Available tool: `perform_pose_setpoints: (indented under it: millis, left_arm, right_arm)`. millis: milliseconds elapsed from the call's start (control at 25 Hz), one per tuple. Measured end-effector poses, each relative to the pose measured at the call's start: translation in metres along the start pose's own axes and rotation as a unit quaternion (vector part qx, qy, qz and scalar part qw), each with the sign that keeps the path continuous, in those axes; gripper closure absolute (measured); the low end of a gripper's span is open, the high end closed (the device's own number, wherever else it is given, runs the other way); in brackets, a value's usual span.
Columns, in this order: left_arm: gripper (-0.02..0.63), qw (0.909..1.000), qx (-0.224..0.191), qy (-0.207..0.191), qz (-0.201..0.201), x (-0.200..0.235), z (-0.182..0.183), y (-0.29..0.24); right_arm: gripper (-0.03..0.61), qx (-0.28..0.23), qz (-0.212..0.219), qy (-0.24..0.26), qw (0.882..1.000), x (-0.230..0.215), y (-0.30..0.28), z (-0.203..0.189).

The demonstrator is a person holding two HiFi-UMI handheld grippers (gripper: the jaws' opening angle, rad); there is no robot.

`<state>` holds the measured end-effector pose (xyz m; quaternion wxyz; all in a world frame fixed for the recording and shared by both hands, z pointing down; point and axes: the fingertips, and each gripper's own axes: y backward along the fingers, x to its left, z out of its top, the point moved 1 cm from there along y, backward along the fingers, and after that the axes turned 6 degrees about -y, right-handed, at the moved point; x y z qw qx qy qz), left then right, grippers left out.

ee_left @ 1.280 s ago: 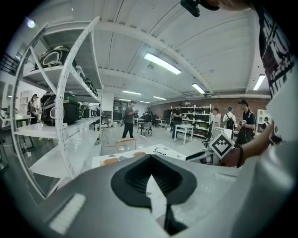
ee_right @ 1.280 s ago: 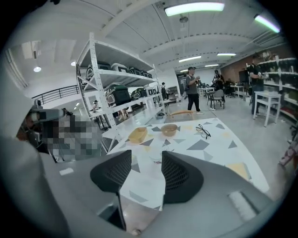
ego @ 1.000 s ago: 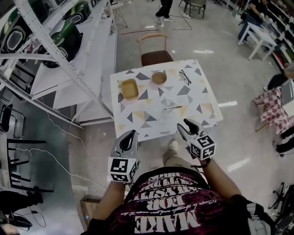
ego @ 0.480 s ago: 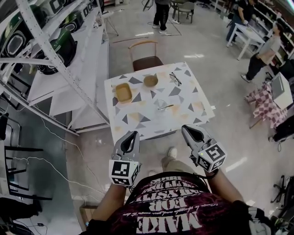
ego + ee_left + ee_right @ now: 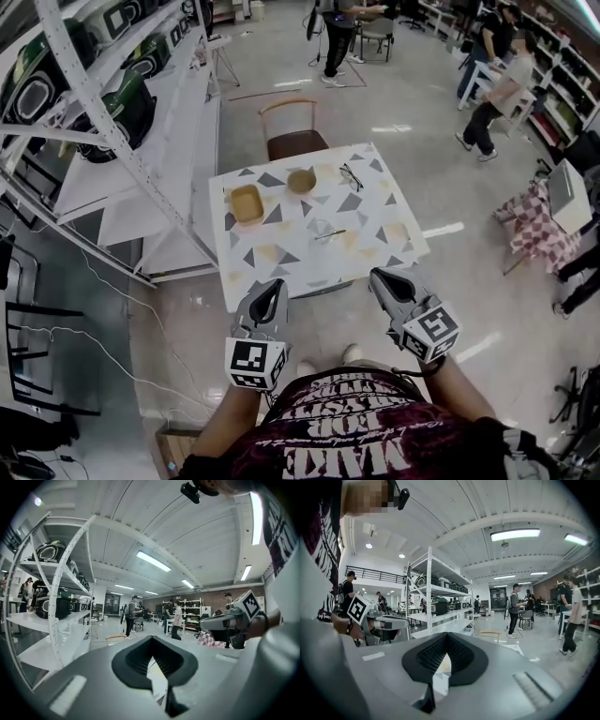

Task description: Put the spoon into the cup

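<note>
In the head view a small clear cup [image 5: 319, 228] stands near the middle of the triangle-patterned table [image 5: 272, 258]. A thin spoon [image 5: 332, 234] lies right beside it; whether they touch is too small to tell. My left gripper [image 5: 273, 285] and right gripper [image 5: 378, 277] are held in front of the person's body, just short of the table's near edge and well away from cup and spoon. Both are shut, with nothing between the jaws. The left gripper view shows its own jaws [image 5: 151, 639] closed, and the right gripper view shows the same [image 5: 446, 635].
On the table's far half sit a yellow square dish [image 5: 247, 203], a brown bowl [image 5: 301, 181] and a pair of glasses [image 5: 352, 176]. A wooden chair [image 5: 292, 131] stands behind the table. Metal shelving [image 5: 112, 141] runs along the left. Several people stand at the back.
The table now looks smaller and farther from the grippers. The right gripper's tip no longer overlaps the table's front edge. Both grippers stay shut and empty.
</note>
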<state>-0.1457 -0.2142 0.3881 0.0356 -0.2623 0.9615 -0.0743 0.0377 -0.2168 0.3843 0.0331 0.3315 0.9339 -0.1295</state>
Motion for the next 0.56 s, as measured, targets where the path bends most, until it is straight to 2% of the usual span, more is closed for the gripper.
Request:
perform_pose_setpoints:
  millis: [320, 560]
  left_arm:
    - [0.614, 0.9998, -0.005, -0.013, -0.017, -0.010, 0.000, 0.000]
    - [0.614, 1.0000, -0.005, -0.001, 0.000, 0.005, -0.005, 0.000]
  right_arm:
    - [0.551, -0.022, -0.013, 0.002, 1.000, 0.006, 0.011, 0.009]
    - [0.551, -0.019, 0.002, 0.012, 1.000, 0.013, 0.001, 0.008]
